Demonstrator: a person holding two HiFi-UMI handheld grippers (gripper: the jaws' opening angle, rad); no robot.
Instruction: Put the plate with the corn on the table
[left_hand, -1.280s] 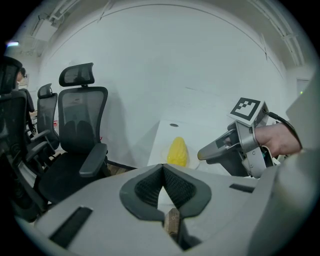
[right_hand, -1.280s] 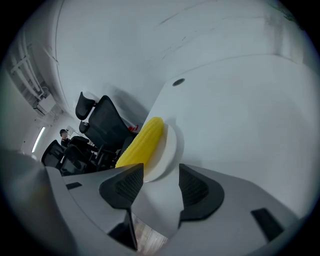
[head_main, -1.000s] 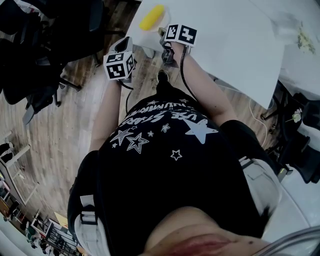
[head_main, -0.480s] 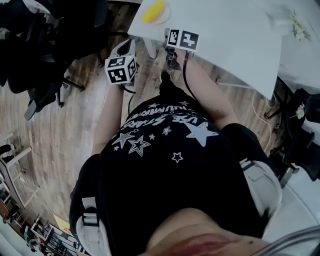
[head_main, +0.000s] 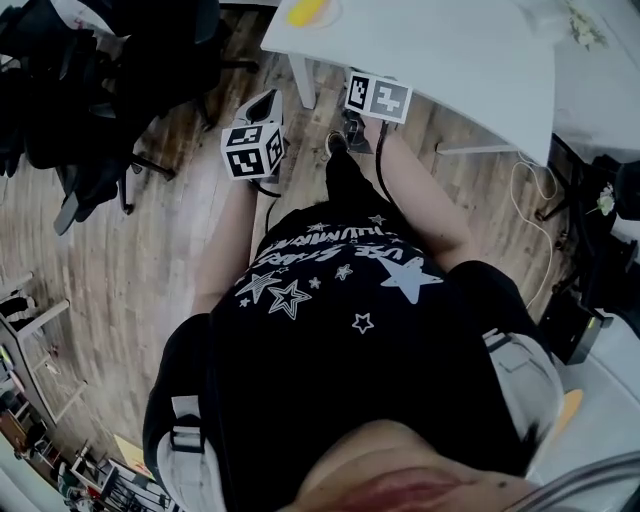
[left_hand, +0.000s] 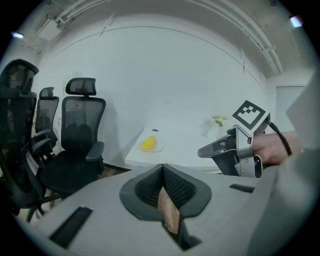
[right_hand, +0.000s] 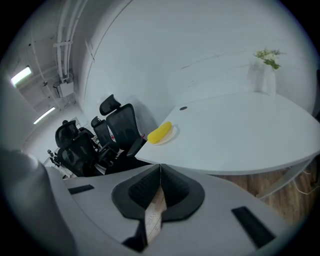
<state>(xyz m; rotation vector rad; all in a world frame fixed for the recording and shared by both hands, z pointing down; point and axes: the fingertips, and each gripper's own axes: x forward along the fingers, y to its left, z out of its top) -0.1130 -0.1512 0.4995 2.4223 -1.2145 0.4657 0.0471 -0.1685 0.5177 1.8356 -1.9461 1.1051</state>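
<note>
- The small pale round plate (right_hand: 173, 133) carrying the yellow corn cob (right_hand: 160, 133) sits flat on the white tabletop (right_hand: 240, 130). It is close to the corner nearest the black mesh office chairs (left_hand: 75, 145), and nothing touches it.
- Right gripper (right_hand: 160, 167): its fingers have just been closing and now meet tip to tip, with nothing between them. Only floor shows through the slit behind the tips.
- Left gripper (left_hand: 162, 169): fingers likewise closed together, empty.
- Both grippers hang over the wooden plank floor (head_main: 130, 260), off the tabletop's edge. They are well apart from the plate and aimed roughly toward it.
- Against the earlier head view: the right gripper was then at the tabletop's edge near the plate, and the left was just off the corner. Now both are back from that edge.
- The plate has drifted to the top border of the head view, so the person appears to have backed away. The plate looks unmoved on the tabletop.
- Reading: the release is over and the plate is delivered, so the task looks complete. Only the withdrawal seems left.
- Farther out: a white vase with green sprigs (right_hand: 265, 70) stands at the far side of the tabletop, well apart from the plate.
</note>
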